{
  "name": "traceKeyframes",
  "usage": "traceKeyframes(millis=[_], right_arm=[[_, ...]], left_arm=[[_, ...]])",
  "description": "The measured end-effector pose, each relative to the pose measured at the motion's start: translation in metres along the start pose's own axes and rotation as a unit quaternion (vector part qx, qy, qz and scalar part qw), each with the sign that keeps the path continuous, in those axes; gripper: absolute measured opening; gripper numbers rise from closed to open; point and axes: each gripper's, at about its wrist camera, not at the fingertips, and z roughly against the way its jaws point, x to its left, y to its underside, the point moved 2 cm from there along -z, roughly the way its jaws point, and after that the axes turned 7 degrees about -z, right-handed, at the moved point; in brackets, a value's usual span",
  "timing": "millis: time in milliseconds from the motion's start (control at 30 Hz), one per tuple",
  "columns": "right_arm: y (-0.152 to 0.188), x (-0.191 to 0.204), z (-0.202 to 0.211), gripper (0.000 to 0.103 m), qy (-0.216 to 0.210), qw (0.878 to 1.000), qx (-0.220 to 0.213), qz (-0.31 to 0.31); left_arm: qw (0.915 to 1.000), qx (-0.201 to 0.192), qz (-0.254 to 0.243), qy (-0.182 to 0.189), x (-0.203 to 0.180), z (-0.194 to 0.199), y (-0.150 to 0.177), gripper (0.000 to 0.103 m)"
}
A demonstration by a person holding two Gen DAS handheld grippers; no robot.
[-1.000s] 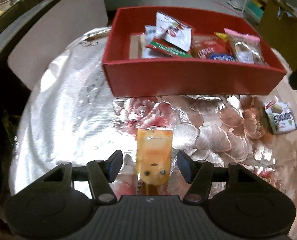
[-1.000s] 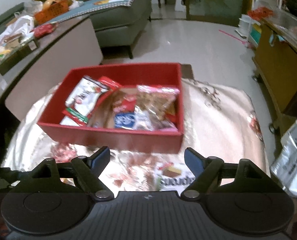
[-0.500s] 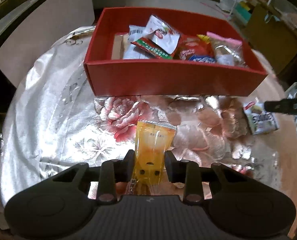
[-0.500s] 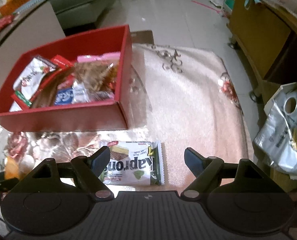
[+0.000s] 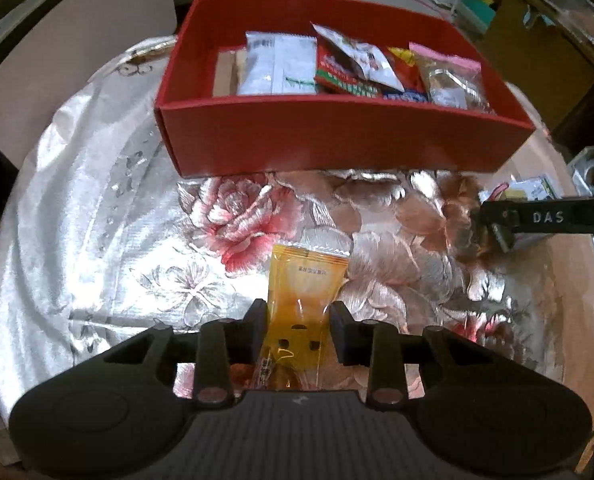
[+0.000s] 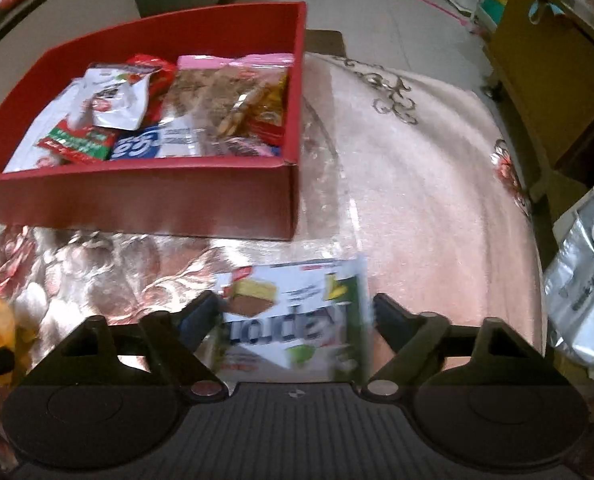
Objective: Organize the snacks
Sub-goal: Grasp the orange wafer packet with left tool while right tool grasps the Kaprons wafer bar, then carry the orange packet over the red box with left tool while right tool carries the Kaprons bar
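Crinkly orange pouch (image 5: pixel 303 300) on the cloth (image 5: pixel 97 208) before the red box (image 5: pixel 337 148) is pinched in my left gripper (image 5: pixel 297 332), light and slippery, while my right gripper (image 6: pixel 295 320) is closing around the stiffer wafer pack (image 6: pixel 297 320), edges best.

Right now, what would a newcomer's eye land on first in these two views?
The red box full of snack packets, at the far side of the flowered tablecloth. Nearer, the left tool is shut on an orange packet, while the right tool is closing around a white and green wafer pack lying flat.
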Motion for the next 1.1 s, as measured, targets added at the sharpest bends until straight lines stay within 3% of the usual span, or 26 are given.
traceKeyframes(millis=[100, 233, 467, 533, 667, 900, 1100], right_arm=[[0.002, 0.006, 0.005, 0.079, -0.015, 1.000, 0.009, -0.001], [0.005, 0.013, 0.004, 0.084, 0.003, 1.000, 0.006, 0.016], [0.007, 0.012, -0.002, 0.092, -0.005, 1.000, 0.009, 0.019], [0.008, 0.012, -0.001, 0.083, -0.005, 1.000, 0.007, 0.023], [0.006, 0.009, 0.012, 0.068, -0.016, 1.000, -0.001, 0.015], [0.004, 0.006, 0.021, 0.067, -0.033, 0.999, -0.007, 0.004], [-0.010, 0.005, 0.045, 0.067, -0.062, 0.997, -0.045, -0.013]], left_arm=[[0.9999, 0.002, -0.008, -0.011, -0.003, -0.003, 0.002, 0.033], [0.9998, 0.006, -0.015, -0.012, -0.006, -0.006, 0.002, 0.042], [0.9991, 0.004, -0.034, -0.025, -0.014, -0.008, 0.003, 0.044], [0.9992, 0.002, -0.034, -0.022, -0.014, -0.006, 0.003, 0.031], [0.9996, 0.003, -0.024, -0.014, -0.011, -0.003, 0.001, 0.027], [0.9994, -0.032, -0.010, 0.004, -0.006, 0.017, -0.010, 0.026], [0.9981, -0.059, 0.005, 0.018, -0.003, 0.030, -0.024, 0.026]])
